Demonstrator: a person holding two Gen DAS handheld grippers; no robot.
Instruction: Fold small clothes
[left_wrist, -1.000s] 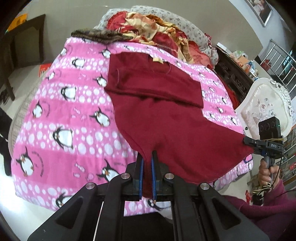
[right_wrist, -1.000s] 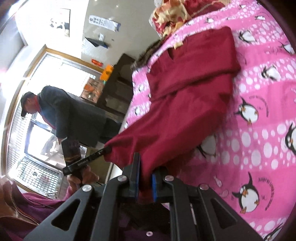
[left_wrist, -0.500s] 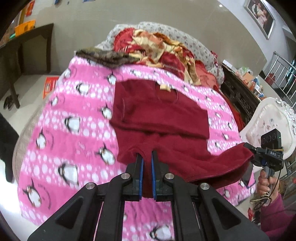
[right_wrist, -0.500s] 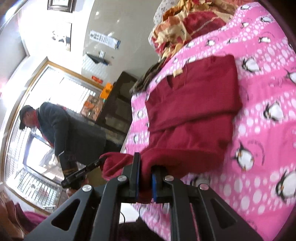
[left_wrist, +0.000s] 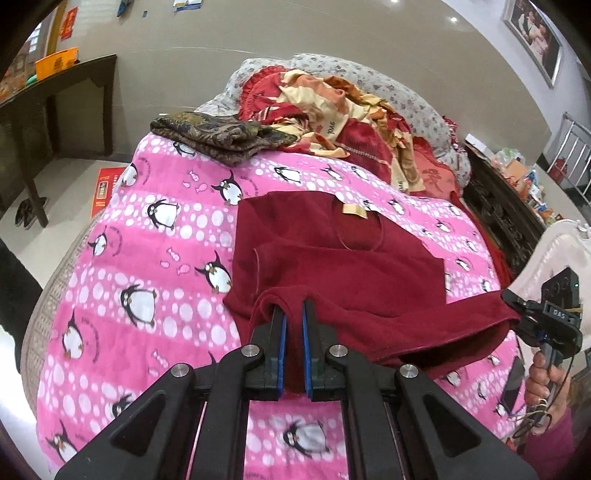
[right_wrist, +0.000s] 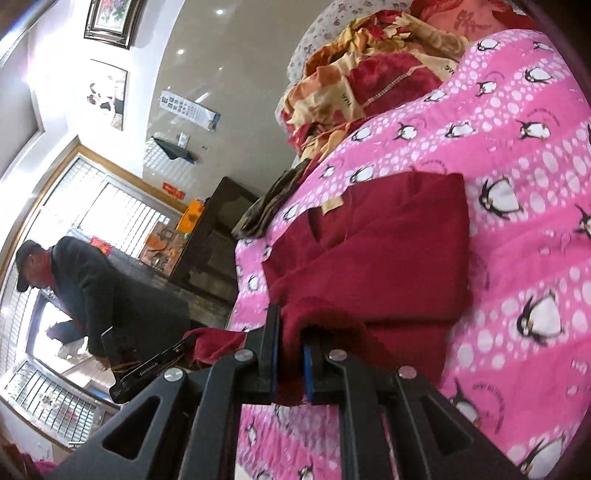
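Garment: a dark red top (left_wrist: 340, 266) lies on the bed (left_wrist: 155, 266), collar end far from both grippers, sleeves already folded across its chest
Left gripper (left_wrist: 293, 325): narrow, clamped on the hem's left corner, lifted a little off the bed
Right gripper (right_wrist: 291, 332): narrow, clamped on the hem's right corner; it also shows at the right edge of the left view, with the hem bunched at its tip
Key relation: the held hem runs crosswise between the two grippers; the top's long axis runs straight ahead from them toward the collar tag (left_wrist: 352, 209), so the fold likely goes forward, hem onto the chest
Nearer hand: neither, each holds its own corner and both stand about level
Slack: the hem sags between the grippers, so the edge may land uneven
Hidden: cloth inside both grippers and under the raised hem; how much of the top hangs off the bed's near edge cannot be told
Hard to make out: whether each gripper pinches one layer or two
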